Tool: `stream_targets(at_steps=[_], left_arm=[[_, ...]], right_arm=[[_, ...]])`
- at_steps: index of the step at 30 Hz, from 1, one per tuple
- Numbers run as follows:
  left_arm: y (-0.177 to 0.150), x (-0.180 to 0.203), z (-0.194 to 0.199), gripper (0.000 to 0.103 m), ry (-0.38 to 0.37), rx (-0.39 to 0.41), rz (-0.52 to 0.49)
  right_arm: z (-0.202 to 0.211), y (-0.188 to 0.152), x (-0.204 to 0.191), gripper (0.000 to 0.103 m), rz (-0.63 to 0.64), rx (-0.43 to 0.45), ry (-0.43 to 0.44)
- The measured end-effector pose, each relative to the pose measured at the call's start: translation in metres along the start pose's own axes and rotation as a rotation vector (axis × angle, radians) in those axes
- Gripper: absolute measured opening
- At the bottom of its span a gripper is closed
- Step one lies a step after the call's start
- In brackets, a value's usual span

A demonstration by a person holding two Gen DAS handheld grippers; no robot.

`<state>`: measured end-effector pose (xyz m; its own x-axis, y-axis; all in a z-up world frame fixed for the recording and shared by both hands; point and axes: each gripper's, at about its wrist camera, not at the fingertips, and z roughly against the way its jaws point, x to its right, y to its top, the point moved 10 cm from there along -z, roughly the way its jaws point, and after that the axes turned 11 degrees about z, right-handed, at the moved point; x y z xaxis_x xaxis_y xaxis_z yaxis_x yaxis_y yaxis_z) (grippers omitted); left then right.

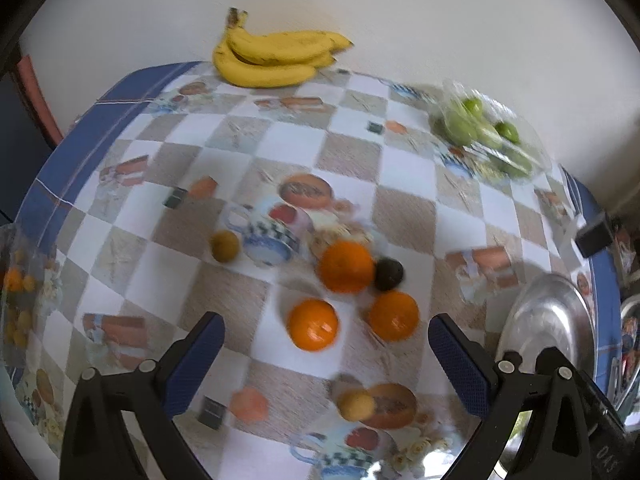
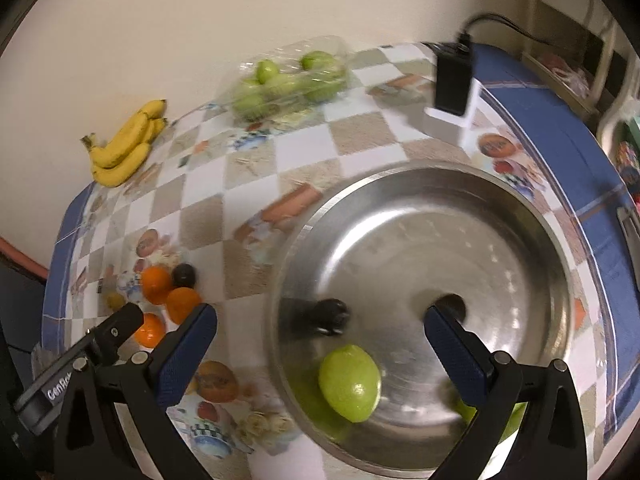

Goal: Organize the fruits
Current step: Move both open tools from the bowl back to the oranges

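Both hand-held grippers stand spread and empty: the left hand-held gripper point(image 1: 324, 350) hovers over three oranges point(image 1: 313, 330) mid-worktop, the right hand-held gripper point(image 2: 320, 340) over the steel bowl point(image 2: 520, 216) holding a green fruit point(image 2: 349, 382). Oranges look firm, round, likely to roll; grip across the middle. Farther off, bananas point(image 1: 276, 58) line the far edge.

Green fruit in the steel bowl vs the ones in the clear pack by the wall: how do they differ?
The green fruit in the bowl lies loose on bare metal, right below the open right claw; the packed green fruits sit together under clear plastic, far from both claws. The bowl one shows singly; the pack holds several. Both are the same light green and rounded.
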<state>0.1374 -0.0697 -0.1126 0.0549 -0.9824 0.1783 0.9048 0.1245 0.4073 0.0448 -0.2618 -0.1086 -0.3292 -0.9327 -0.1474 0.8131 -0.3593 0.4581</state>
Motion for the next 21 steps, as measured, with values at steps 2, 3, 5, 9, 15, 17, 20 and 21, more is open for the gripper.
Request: stream_targets(at_steps=[2,3,5,9,15,17,20,21], left_arm=[[0.011,-0.012,0.003,0.103,0.007,0.021,0.023],[0.016,-0.018,0.004,0.103,0.008,0.029,0.035],[0.024,-0.03,0.006,0.103,0.013,0.039,0.056],[0.04,-0.058,0.006,0.103,0.017,0.051,0.12],[0.054,-0.09,0.001,0.103,0.006,0.054,0.19],[0.057,-0.092,0.0,0.103,-0.002,0.058,0.189],[0.056,-0.089,-0.002,0.103,-0.004,0.052,0.175],[0.054,-0.086,-0.005,0.103,-0.01,0.041,0.173]], right_arm=[[0.001,0.005,-0.012,0.103,0.035,0.019,0.006],[0.0,0.007,-0.018,0.103,0.05,0.021,0.014],[-0.002,0.01,-0.035,0.103,0.076,0.02,0.047],[-0.005,0.015,-0.066,0.103,0.147,0.022,0.067],[-0.014,0.02,-0.098,0.103,0.174,0.006,0.107],[-0.019,0.022,-0.105,0.103,0.18,-0.003,0.113],[-0.028,0.022,-0.111,0.103,0.185,-0.022,0.12],[-0.032,0.02,-0.112,0.103,0.187,-0.034,0.119]])
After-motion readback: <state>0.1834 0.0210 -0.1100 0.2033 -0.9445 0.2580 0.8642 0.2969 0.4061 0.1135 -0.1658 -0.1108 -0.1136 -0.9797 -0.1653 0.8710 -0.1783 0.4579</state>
